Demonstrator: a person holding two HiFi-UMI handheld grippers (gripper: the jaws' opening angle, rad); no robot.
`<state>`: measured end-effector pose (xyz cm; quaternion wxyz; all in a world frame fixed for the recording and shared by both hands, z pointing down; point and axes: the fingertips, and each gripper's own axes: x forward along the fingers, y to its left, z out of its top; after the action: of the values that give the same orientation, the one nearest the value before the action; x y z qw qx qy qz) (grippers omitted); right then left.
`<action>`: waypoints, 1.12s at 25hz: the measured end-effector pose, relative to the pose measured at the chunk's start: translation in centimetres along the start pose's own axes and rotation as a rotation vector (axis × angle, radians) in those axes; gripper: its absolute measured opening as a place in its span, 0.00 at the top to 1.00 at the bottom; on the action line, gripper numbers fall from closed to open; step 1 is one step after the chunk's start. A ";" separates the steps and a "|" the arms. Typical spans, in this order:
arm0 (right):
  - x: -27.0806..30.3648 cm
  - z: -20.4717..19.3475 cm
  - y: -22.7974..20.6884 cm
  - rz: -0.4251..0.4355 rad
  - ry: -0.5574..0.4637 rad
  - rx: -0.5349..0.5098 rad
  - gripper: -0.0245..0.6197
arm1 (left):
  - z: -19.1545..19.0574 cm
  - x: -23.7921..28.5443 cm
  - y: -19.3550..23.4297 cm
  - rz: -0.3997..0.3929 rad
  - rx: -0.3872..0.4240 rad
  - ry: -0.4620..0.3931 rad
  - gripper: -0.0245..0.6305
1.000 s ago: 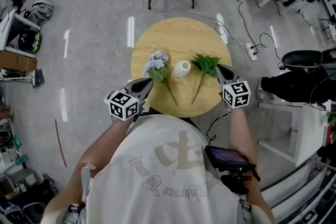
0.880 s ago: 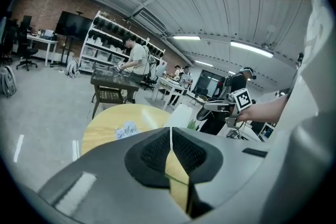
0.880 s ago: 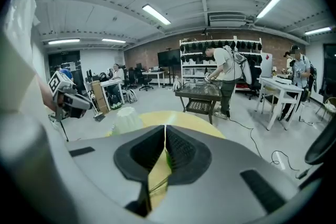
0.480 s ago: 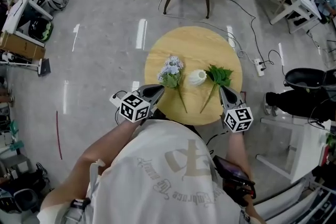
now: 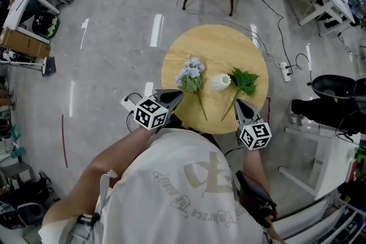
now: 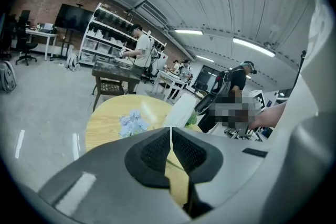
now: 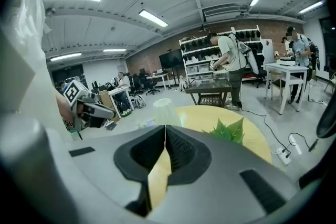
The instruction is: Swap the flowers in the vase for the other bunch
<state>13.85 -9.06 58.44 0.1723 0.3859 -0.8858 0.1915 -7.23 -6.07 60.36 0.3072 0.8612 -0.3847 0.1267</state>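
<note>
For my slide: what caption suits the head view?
Shut, the left claw and right claw hover by a round table bearing a white vase between blue flowers and a leafy bunch.

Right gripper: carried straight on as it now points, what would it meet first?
Probably the white vase, dead ahead of the shut tool; the green bunch lies beside it. Depth is unclear.

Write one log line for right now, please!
left gripper: shut, empty | right gripper: shut, empty | vase: upright, no flowers | blue bunch: lying left of vase | green bunch: lying right of vase
</note>
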 end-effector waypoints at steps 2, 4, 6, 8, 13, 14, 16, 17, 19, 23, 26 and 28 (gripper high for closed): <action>0.1 -0.3 0.3 0.006 0.009 -0.001 0.95 | -0.5 0.1 0.3 0.019 -0.009 0.014 0.94; 0.3 -0.5 0.5 0.013 0.016 -0.003 0.95 | -1.0 0.3 0.8 0.048 -0.030 0.024 0.94; 0.4 -0.8 0.7 0.020 0.024 -0.003 0.95 | -1.3 0.5 1.4 0.076 -0.071 0.025 0.94; 0.4 -1.1 0.8 0.024 0.032 0.001 0.95 | -1.6 0.6 2.0 0.098 -0.121 0.020 0.94; 0.7 -1.7 1.1 0.040 0.040 0.038 0.95 | -2.1 0.8 3.5 0.142 -0.207 0.010 0.93; 0.7 -1.9 1.0 0.042 0.040 0.049 0.95 | -2.2 0.9 3.7 0.150 -0.213 0.013 0.93; 0.6 -2.2 0.9 0.043 0.042 0.062 0.95 | -2.5 1.1 3.9 0.166 -0.229 0.021 0.93; 0.6 -2.3 0.8 0.042 0.045 0.063 0.95 | -2.7 1.3 4.1 0.175 -0.242 0.025 0.93; 0.7 -2.5 0.6 0.038 0.050 0.057 0.95 | -3.2 1.6 4.4 0.191 -0.271 0.035 0.92; 0.8 -2.9 0.0 0.026 0.050 0.057 0.95 | -3.9 3.0 4.7 0.212 -0.319 0.058 0.79; 0.9 -2.9 -0.2 0.025 0.053 0.055 0.95 | -4.5 4.0 5.2 0.230 -0.379 0.071 0.67; 1.0 -3.0 -0.3 0.027 0.057 0.058 0.95 | -4.8 4.5 5.7 0.246 -0.422 0.071 0.61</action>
<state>13.94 -8.42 61.57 0.1836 0.3733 -0.8798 0.2301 -8.39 -8.63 68.58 0.4760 0.7195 -0.4935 0.1102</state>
